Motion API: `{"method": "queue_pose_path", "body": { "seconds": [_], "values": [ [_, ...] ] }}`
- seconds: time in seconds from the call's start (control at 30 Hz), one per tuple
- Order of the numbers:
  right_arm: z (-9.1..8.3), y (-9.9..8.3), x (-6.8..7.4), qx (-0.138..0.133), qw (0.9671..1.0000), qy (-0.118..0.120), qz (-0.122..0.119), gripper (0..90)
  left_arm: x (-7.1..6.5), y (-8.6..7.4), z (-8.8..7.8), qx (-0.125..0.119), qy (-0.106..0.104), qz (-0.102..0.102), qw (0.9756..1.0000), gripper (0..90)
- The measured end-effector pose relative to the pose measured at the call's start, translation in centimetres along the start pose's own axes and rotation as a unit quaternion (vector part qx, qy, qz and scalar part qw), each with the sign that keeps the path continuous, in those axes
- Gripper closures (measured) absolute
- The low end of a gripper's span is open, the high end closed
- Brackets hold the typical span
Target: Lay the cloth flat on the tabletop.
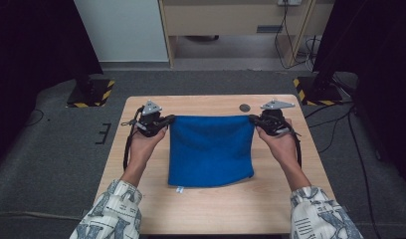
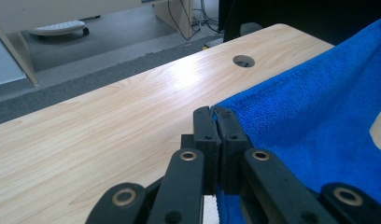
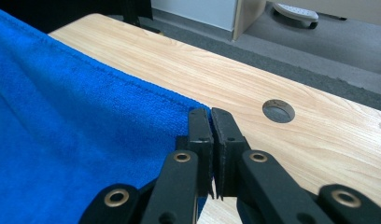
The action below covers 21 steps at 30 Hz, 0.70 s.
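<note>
We look first at the blue towel, which lies in the middle of the wooden table, with its near edge flat on the wood and a small white label at the near left corner. Its far edge is pulled straight between the two grippers, and it seems a little lifted from the table there. The towel looks already doubled, so we judge that one fold is done or is being finished now.

The left gripper is clamped on the far left corner; in the left gripper view its jaws are pressed together on the blue cloth. The right gripper is clamped in the same way on the far right corner, and in the right gripper view the cloth goes out from between the closed jaws.

What is left, in our opinion: to lay the far edge down flat, to let go of both corners, and maybe to fold once more. A round cable hole is in the table just beyond the towel, near the right gripper.
</note>
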State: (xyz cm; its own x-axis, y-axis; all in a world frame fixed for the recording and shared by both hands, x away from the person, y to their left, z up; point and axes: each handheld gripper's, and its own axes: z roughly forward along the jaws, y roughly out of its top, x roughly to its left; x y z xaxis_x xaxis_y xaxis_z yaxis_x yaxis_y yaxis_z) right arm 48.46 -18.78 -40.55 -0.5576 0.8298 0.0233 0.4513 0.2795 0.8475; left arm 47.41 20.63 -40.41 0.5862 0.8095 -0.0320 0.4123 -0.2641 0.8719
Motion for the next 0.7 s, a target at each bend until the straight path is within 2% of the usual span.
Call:
{"method": "queue_pose_path", "body": {
  "seconds": [0.3, 0.5, 0.7],
  "values": [
    [1.8, 0.4, -0.2, 0.014, 0.9999, -0.003, -0.006, 87.7, 0.9, 0.0, 1.0, 0.005, 0.012, -0.009, 0.9999, 88.4],
    [3.0, 0.4, -0.7, 0.018, 0.9998, -0.004, 0.007, 87.7, 1.5, 0.1, 1.8, 0.006, 0.019, -0.018, 0.9996, 88.4],
    [4.2, 0.3, -0.8, 0.026, 0.9996, -0.013, 0.003, 87.7, 1.7, -0.3, 2.9, 0.015, 0.025, -0.018, 0.9994, 88.4]
  ]
}}
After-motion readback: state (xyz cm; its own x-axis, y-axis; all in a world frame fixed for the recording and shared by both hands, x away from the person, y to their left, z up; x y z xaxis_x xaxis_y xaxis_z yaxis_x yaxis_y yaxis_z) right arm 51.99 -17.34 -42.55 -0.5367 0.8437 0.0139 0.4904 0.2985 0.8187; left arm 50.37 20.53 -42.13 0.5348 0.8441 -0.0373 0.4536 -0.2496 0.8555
